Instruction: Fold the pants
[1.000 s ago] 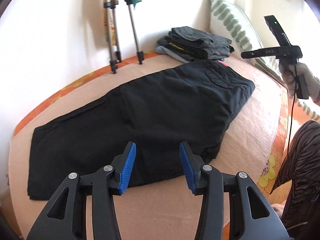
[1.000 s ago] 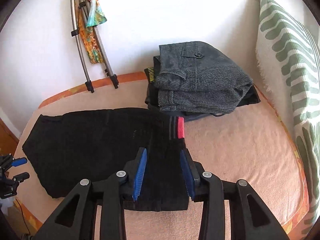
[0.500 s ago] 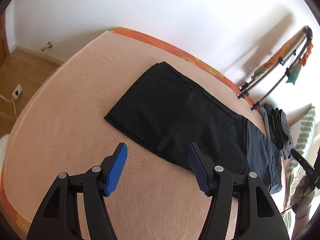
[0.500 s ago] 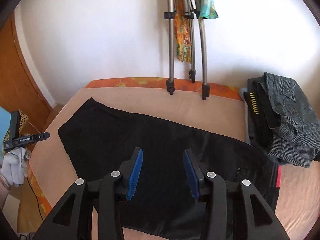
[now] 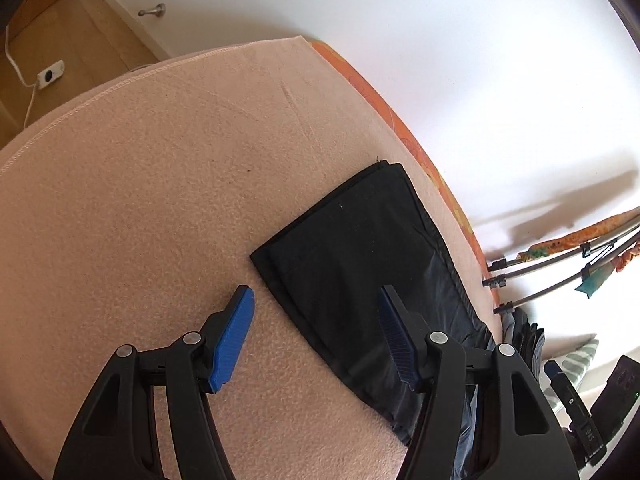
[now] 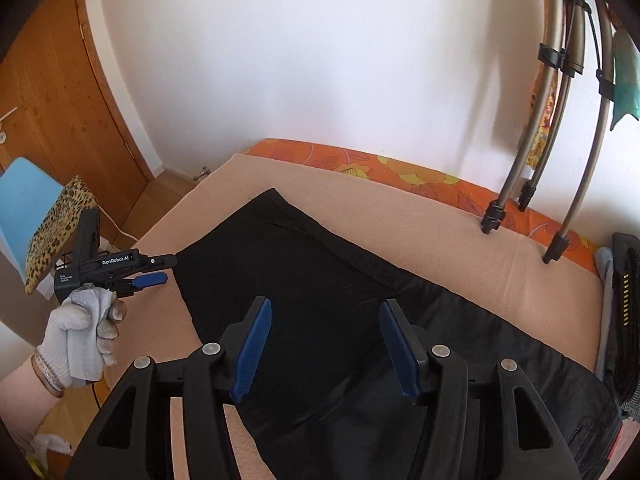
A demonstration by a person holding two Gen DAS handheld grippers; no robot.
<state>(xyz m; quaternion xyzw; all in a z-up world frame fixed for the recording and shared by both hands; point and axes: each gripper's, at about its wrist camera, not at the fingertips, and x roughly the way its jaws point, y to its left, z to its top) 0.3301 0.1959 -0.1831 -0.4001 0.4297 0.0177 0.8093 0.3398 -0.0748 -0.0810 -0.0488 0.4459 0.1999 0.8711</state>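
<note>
"GenRobot.AI" was printed in white along the black body of the left tool [image 6: 154, 274], seen in the right wrist view. Smaller white lettering lower on its housing could not be read. White characters on a black device [image 5: 586, 428] in the left wrist view were not made out reliably.

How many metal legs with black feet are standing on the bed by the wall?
3. In the right wrist view, the nearest leg stands on the pink blanket, a second left of it, a third behind them; more may be hidden out of frame.
</note>
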